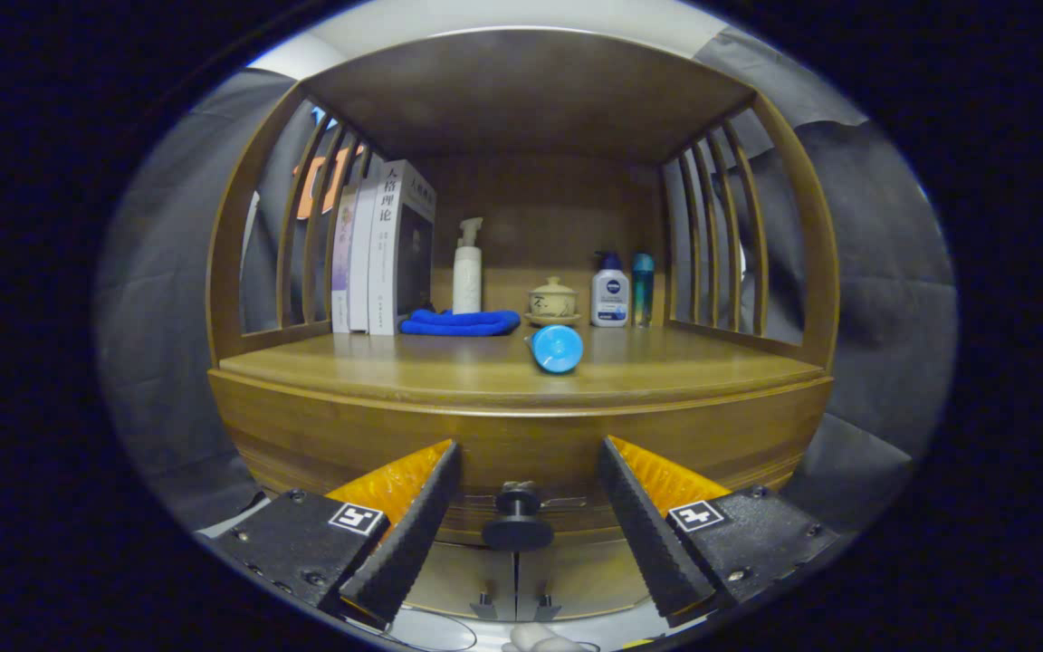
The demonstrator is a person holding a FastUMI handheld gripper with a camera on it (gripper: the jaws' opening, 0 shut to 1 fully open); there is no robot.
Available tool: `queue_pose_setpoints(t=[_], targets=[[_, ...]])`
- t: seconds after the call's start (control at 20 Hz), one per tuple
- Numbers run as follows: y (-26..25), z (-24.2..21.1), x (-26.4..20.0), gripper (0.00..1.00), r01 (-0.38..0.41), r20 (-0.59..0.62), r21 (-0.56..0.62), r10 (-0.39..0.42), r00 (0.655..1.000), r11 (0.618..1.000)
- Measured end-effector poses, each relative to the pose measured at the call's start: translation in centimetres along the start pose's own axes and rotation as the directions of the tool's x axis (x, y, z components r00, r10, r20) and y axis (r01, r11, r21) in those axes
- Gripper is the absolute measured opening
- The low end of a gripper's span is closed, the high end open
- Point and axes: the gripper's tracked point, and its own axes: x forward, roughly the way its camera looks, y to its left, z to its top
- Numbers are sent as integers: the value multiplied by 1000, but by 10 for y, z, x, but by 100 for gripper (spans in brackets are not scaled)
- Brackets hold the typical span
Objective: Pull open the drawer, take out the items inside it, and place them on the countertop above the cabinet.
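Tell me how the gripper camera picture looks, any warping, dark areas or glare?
Gripper view: strong fisheye bowing curves the countertop edge and side slats; the shelf's back corners sit in shadow; soft sheen on the wood near the blue bottle; the knob looks sharp between the open gripper fingers.

Drawer knob [518, 518] sits low centre of frame, between the spread fingers [521, 534], on the drawer front [521, 453] below the counter [503, 367]. On the counter: books [386, 258] upright at back left, folded cloth [460, 322] just right of them, pump bottle [467, 267] behind the cloth. Lidded cup [553, 301] at centre back, two bottles [621, 290] to its right, a tube lying on its side [556, 349] in front of the cup.
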Motion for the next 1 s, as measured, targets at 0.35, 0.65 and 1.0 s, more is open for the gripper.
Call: queue_pose_setpoints(t=[0.35,0.65,1.0], targets=[[-17,29,-83,99,-13,54,-27,15,998,1000],[-28,39,-143,99,-6,101,-13,7,995,1000],[-40,41,-161,99,16,92,-1,-16,996,1000]])
